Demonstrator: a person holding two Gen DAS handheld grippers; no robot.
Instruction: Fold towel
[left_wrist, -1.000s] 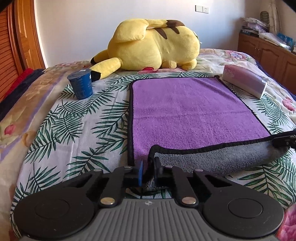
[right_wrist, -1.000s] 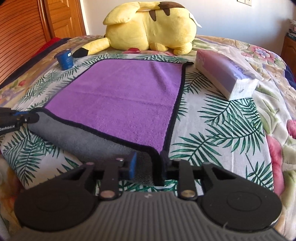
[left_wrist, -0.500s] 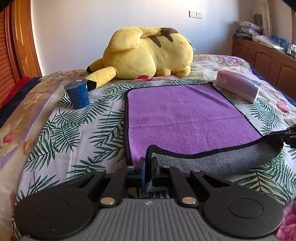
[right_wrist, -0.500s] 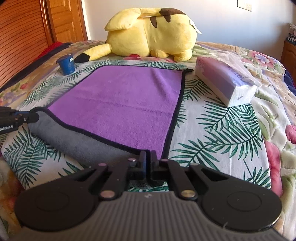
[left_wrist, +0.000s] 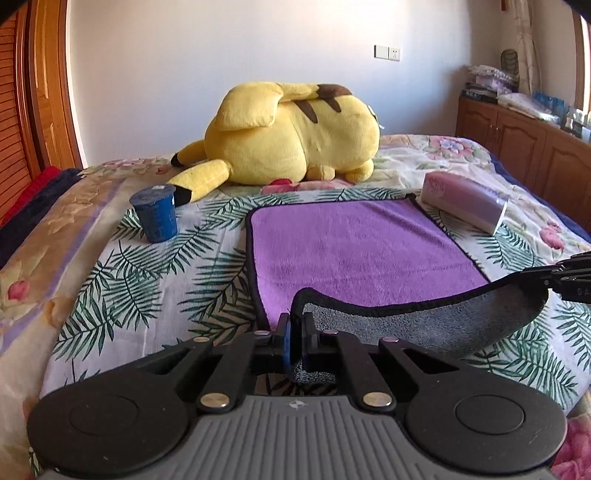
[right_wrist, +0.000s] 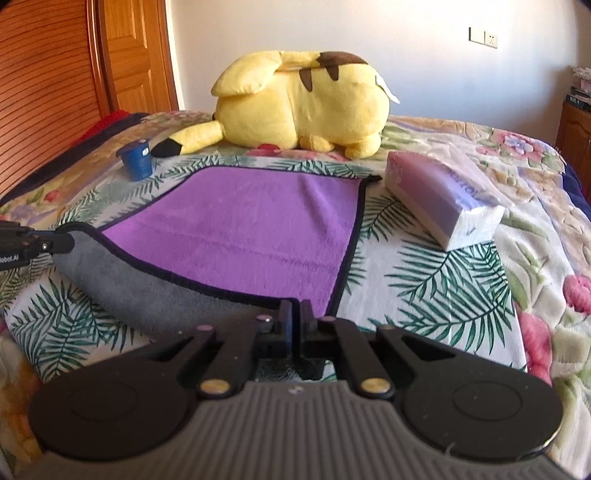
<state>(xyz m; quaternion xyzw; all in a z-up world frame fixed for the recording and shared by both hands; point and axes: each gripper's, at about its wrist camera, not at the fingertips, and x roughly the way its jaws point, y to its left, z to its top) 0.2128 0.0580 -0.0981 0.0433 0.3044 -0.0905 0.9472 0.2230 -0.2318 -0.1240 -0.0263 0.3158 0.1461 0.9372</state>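
Observation:
A purple towel (left_wrist: 354, 251) (right_wrist: 251, 225) with a black hem and a grey underside lies spread on the bed. Its near edge is lifted and curled over, so the grey side (left_wrist: 424, 325) (right_wrist: 147, 291) faces me. My left gripper (left_wrist: 294, 325) is shut on the near left corner of the towel. My right gripper (right_wrist: 295, 314) is shut on the near right corner. Each gripper also shows at the edge of the other's view, the right gripper (left_wrist: 565, 277) at the right and the left gripper (right_wrist: 33, 242) at the left, both pinching the raised hem.
A large yellow plush toy (left_wrist: 291, 136) (right_wrist: 303, 107) lies beyond the towel's far edge. A blue cup (left_wrist: 157, 212) (right_wrist: 137, 160) stands at the far left. A tissue pack (left_wrist: 465, 205) (right_wrist: 443, 199) lies by the far right corner. Wooden cabinets (left_wrist: 524, 147) stand at the right.
Both grippers closed on the towel's near corners, the right one from clearly open. The near edge has risen off the bed and both views have tilted upward.

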